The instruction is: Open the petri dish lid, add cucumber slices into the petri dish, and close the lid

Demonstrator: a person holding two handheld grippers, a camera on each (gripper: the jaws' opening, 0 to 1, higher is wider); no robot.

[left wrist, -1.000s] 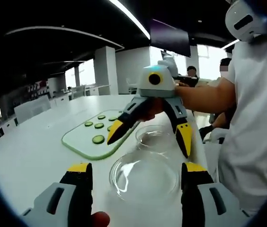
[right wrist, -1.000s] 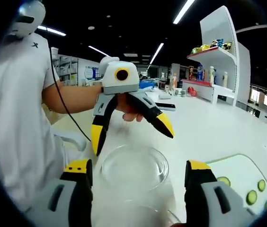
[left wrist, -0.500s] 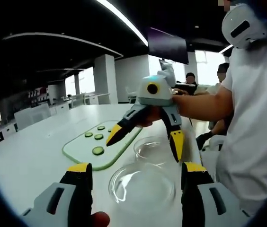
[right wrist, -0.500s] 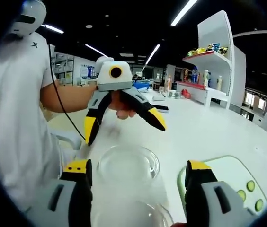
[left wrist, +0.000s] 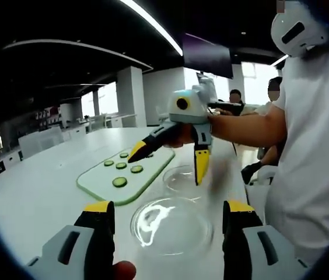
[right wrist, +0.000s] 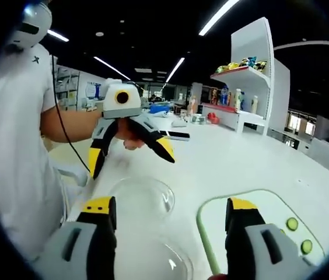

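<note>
- The left gripper stood with jaws spread wide, the petri dish resting between them on the surface.
- The right gripper was likewise released; cucumber slices lay beyond its right jaw.

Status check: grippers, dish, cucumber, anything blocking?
Left gripper and right gripper open, empty, above the table. Two clear dish halves apart. Cucumber slices on green board. Nothing blocking.

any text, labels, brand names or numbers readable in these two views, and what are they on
"x": a small dark mark on the shoulder of the person's white shirt, right gripper view; the only mark I can make out.
Shelf items: any labels too small to read.
Dark screen in the left gripper view: blank, no text.
Cutting board, glass dishes: no print.
</note>
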